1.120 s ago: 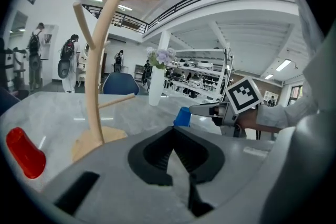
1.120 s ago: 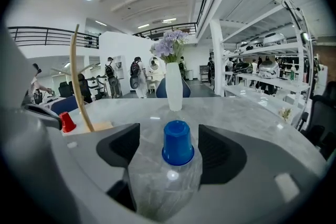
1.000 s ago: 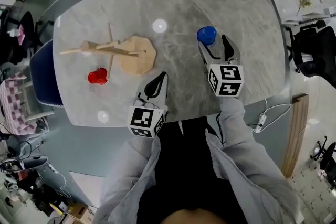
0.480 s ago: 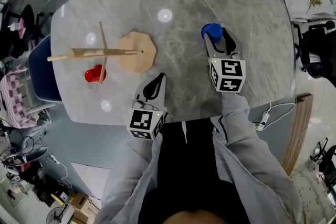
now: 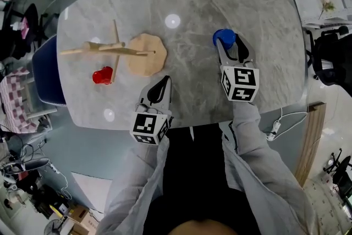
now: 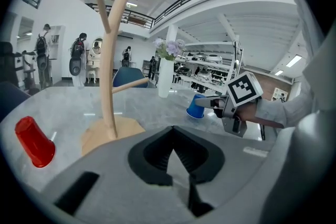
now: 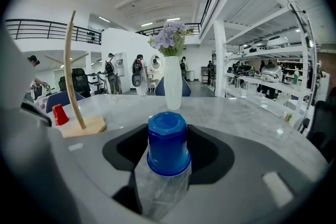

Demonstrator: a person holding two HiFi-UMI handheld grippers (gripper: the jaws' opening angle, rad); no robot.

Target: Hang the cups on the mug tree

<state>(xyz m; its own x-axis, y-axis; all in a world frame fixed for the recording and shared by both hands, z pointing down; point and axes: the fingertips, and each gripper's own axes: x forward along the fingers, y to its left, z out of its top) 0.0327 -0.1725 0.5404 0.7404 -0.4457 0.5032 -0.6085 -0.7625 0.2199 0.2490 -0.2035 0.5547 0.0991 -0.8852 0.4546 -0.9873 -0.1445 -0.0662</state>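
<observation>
Your right hand-held gripper (image 5: 230,47) is grasping the blue cup (image 5: 224,37), which stands upside down on the tabletop (image 5: 192,80) at about 2 o'clock from its middle. The pads press on the wall from both sides.

The cup looks like thin, light plastic, with smooth sides that narrow toward the base. It should lift with no effort, but a hard squeeze would probably dent it and a loose one could let it slide out along the taper. The lower wall near the wide rim looks like the best place to hold it. I see no handle, so expect to slip the open mouth over a peg.

Your left hand-held gripper (image 5: 161,88) is clenched on nothing at 6 o'clock, near the table edge. The wooden mug tree (image 5: 144,55) stands at 9 o'clock with every peg bare. The red cup (image 5: 102,76) lies on its side at 8 o'clock from the tree's base.

A second ago your right jaws stood wider around the blue cup, and they have just been closing onto it. The cup has not left its spot. The left hand-held gripper, the tree and the red cup are where they were.
</observation>
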